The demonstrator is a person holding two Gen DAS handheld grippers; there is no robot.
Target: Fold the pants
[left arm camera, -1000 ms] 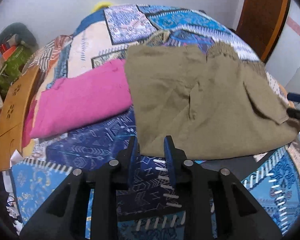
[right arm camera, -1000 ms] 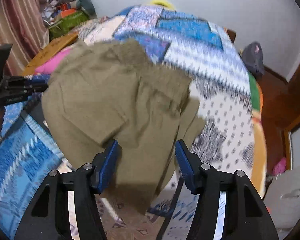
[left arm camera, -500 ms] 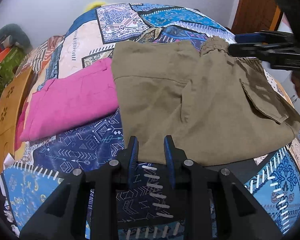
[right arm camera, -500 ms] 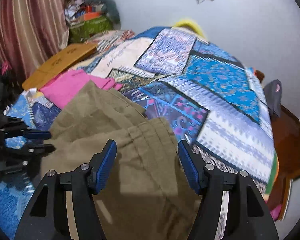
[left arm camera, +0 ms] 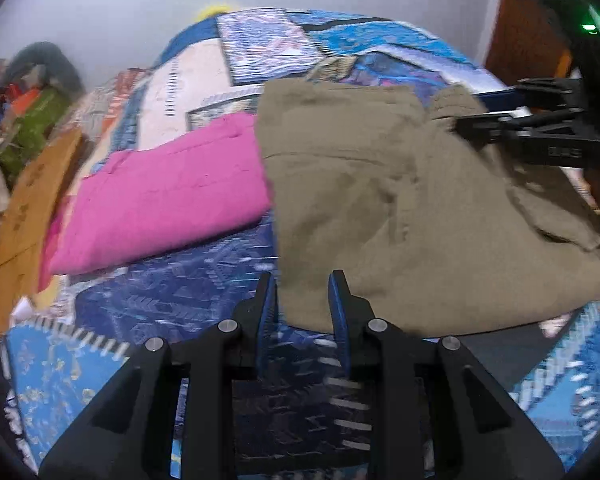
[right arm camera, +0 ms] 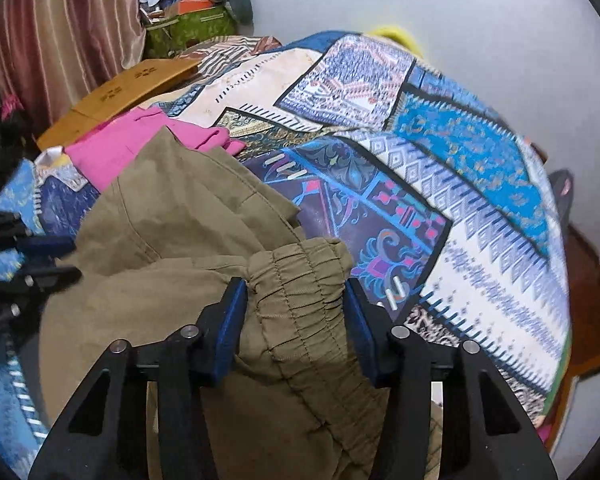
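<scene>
Olive-khaki pants (left arm camera: pixel 400 208) lie partly folded on a patterned bedspread (left arm camera: pixel 188 292). My left gripper (left arm camera: pixel 302 284) is open, its jaws a little apart at the near left edge of the pants, with the cloth edge between the tips. In the right wrist view the pants (right arm camera: pixel 188 240) fill the foreground. My right gripper (right arm camera: pixel 296 292) is open wide around the elastic cuff (right arm camera: pixel 304 280), which sits between the fingers without being squeezed. The right gripper also shows in the left wrist view (left arm camera: pixel 476 124), over the far right of the pants.
A folded pink garment (left arm camera: pixel 160 196) lies left of the pants, also in the right wrist view (right arm camera: pixel 116 140). A wooden board (left arm camera: pixel 28 200) leans at the bed's left edge. A cluttered pile (right arm camera: pixel 192 12) and a curtain (right arm camera: pixel 60 32) stand by the wall.
My right gripper has swung from the near side of the pants to the far elastic cuff and closed in around it. My left gripper has edged forward to the pants' near edge.
</scene>
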